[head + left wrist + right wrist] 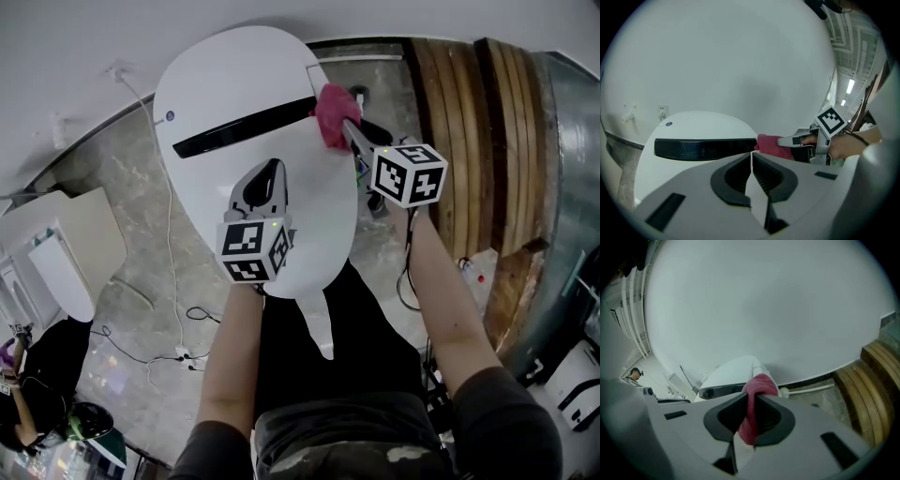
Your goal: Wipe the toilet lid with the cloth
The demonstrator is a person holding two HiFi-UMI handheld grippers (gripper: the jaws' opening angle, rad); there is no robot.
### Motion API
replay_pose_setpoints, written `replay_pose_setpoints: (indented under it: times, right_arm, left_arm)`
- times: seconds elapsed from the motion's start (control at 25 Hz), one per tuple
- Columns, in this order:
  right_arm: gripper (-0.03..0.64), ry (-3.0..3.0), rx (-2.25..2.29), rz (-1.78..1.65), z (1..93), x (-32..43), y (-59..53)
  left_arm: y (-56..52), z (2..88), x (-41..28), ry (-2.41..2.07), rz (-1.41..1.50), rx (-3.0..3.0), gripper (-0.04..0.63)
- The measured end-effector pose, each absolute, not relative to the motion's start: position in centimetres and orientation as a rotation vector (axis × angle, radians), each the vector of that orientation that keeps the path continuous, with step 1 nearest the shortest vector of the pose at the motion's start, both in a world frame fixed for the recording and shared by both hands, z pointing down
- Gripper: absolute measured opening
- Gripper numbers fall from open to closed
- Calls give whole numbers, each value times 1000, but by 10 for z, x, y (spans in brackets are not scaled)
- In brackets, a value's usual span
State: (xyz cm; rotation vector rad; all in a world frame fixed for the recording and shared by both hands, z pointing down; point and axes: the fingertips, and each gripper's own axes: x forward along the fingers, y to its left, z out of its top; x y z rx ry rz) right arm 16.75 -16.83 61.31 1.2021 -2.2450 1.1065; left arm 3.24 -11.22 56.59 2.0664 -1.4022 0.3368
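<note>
Cloth [330, 114] – a pink wad – is pinched in the right hand-held gripper [345, 131] at the far right edge of the white toilet lid [319, 192], apparently set for a wiping pass, while the left hand-held gripper [751, 157], jaws pressed together and empty, hovers above the lid's middle – seemingly just keeping clear.

The glossy white oval plastic toilet lid [314, 211] lies closed and flat, narrow end toward the person. The crumpled pink fabric cloth [332, 112] sits bunched at the lid's rear right edge, beside the end of a black band [244, 127], pinched between the jaws of the right tool [752, 394].
</note>
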Motion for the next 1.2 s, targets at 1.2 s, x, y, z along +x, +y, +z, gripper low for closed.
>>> replay_pose_setpoints:
  times: [1.2]
  right_arm:
    - [41, -2312, 864, 1009, 629, -127, -33]
  left_arm:
    - [-3, 597, -201, -1474, 284, 1943, 20]
